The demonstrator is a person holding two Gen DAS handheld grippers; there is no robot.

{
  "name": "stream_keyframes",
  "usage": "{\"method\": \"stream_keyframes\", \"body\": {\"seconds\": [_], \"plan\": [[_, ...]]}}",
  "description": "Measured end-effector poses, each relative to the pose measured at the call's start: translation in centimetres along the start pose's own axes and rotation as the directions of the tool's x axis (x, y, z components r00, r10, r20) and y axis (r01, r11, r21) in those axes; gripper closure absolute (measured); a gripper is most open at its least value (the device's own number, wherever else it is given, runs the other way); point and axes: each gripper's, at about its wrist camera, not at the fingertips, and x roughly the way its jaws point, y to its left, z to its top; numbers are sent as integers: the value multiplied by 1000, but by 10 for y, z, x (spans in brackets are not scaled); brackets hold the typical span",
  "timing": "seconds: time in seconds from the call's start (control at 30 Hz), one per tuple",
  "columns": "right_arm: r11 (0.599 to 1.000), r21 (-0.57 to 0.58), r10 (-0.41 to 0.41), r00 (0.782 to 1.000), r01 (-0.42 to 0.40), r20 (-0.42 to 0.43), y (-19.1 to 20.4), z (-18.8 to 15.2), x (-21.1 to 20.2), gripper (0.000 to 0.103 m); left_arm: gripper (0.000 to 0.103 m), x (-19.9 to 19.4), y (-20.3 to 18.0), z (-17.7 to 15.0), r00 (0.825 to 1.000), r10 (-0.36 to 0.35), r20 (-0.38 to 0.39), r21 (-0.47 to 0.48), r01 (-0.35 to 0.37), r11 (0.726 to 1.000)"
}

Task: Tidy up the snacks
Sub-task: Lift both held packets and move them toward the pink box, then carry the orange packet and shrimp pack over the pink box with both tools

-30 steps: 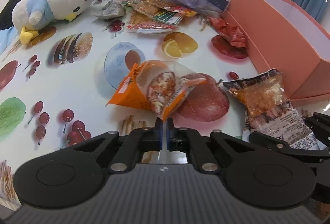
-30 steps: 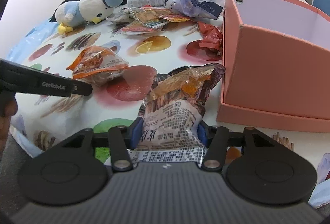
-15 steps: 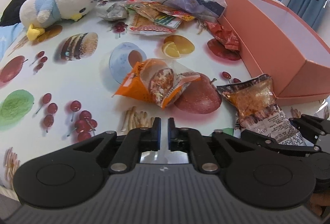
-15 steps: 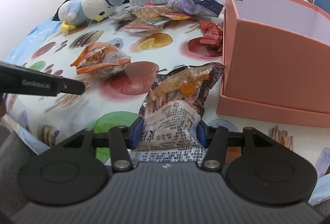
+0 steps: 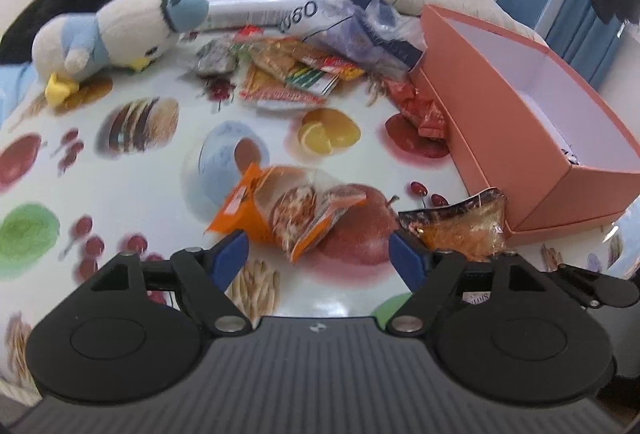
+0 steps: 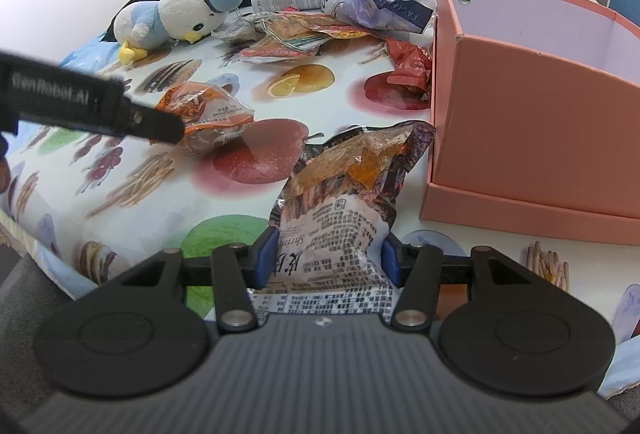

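left wrist view: left gripper [image 5: 318,252] held low over the printed tablecloth [image 5: 132,190], blue fingers [image 5: 230,254] spread wide, gripping nothing. just ahead of the gap, orange snack bag [image 5: 280,210] flat on the cloth, its near corner reaching toward the opening. further right, dark shrimp-snack packet [image 5: 460,226] beside the salmon-pink box [image 5: 552,174]. at the back, plush bird [image 5: 116,34] on its side and a heap of wrappers [image 5: 288,74].

right wrist view: from the left, black finger of the left gripper [image 6: 120,114] slanting in front of the orange snack bag [image 6: 208,118]. centre, right gripper [image 6: 326,260] level and low, pointing forward, fingers [image 6: 266,254] pressed against both sides of the dark shrimp-snack packet [image 6: 340,218], clamped on its near end. right, salmon-pink box [image 6: 520,138] open-topped, packet's far corner just beside its wall.
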Motion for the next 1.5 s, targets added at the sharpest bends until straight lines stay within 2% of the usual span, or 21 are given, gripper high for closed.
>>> {"method": "stream_keyframes", "body": {"seconds": [0.17, 0.27, 0.33, 0.57, 0.63, 0.7, 1.0, 1.03, 1.33, 1.5], "plan": [[1000, 0, 0, 1000, 0, 0, 0, 0, 0, 49, 22, 16, -5, 7, 999, 39, 10, 64, -40, 997], [1000, 0, 0, 1000, 0, 0, 0, 0, 0, 49, 22, 29, -5, 12, 994, 108, 27, 126, -111, 986], [1000, 0, -1, 1000, 1, 0, 0, 0, 0, 49, 22, 38, -2, 17, 992, 125, 22, 150, -127, 980], [1000, -2, 0, 1000, 0, -2, 0, 1, 2, 49, 22, 77, 9, 21, 990, 121, -71, 182, -107, 977], [1000, -2, 0, 1000, 0, -2, 0, 1, 2, 49, 23, 82, 11, 20, 990, 120, -75, 152, -107, 983], [1000, -2, 0, 1000, 0, -2, 0, 1, 2, 49, 28, 82, 13, 21, 991, 108, -81, 120, -98, 988], [1000, 14, 25, 1000, -25, 5, 0, 6, -4, 53, 35, 62, 14, 16, 991, 105, -79, 34, -103, 994], [999, 14, 29, 1000, -29, 6, 1, 6, -6, 56, 35, 57, 14, 15, 991, 107, -78, 25, -106, 994], [998, 20, 52, 998, -53, 28, 3, 13, -22, 61, 36, -2, 6, 15, 995, 98, -4, -31, -98, 995], [997, 39, 69, 995, -72, 70, 4, 22, -48, 61, 36, -40, -7, 18, 993, 107, 52, -20, -106, 994]]}}
